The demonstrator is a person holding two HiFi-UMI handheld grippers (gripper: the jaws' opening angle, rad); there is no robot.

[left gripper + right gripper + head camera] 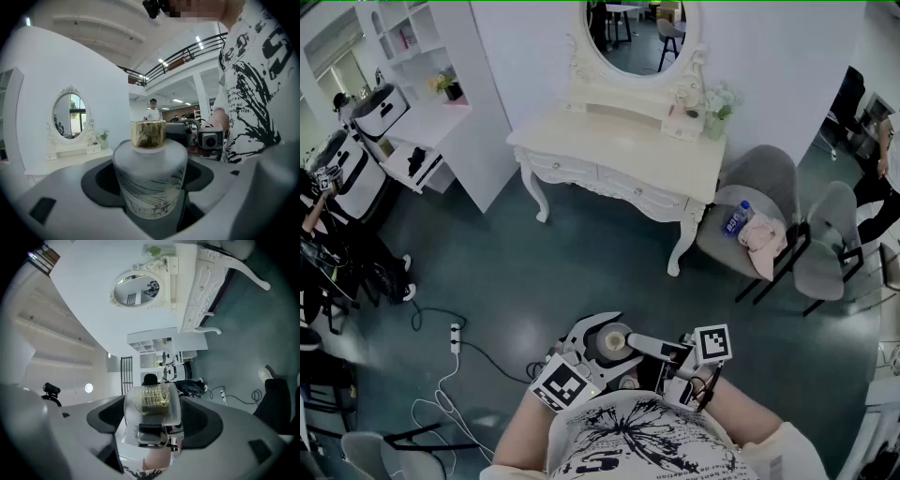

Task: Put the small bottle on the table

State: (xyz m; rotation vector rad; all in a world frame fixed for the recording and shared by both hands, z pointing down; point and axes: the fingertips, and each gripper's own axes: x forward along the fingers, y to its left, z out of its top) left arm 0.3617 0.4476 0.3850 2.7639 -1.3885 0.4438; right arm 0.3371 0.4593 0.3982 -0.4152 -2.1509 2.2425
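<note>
The small bottle (613,343), frosted white with a gold cap, hangs in the air close in front of the person's chest. In the left gripper view the bottle (150,180) stands upright between the jaws of my left gripper (150,197), whose dark pads lie against both its sides. My right gripper (632,349) reaches in from the right, and in its own view the bottle (152,404) sits between its pads as well. The white dressing table (581,141) stands well ahead across the floor, under an oval mirror (639,33).
Two grey chairs (769,183) stand right of the table; one carries a water bottle (736,218) and a pink cloth (763,236). A power strip (456,337) with cables lies on the floor at the left. White shelving (422,84) and equipment fill the left side.
</note>
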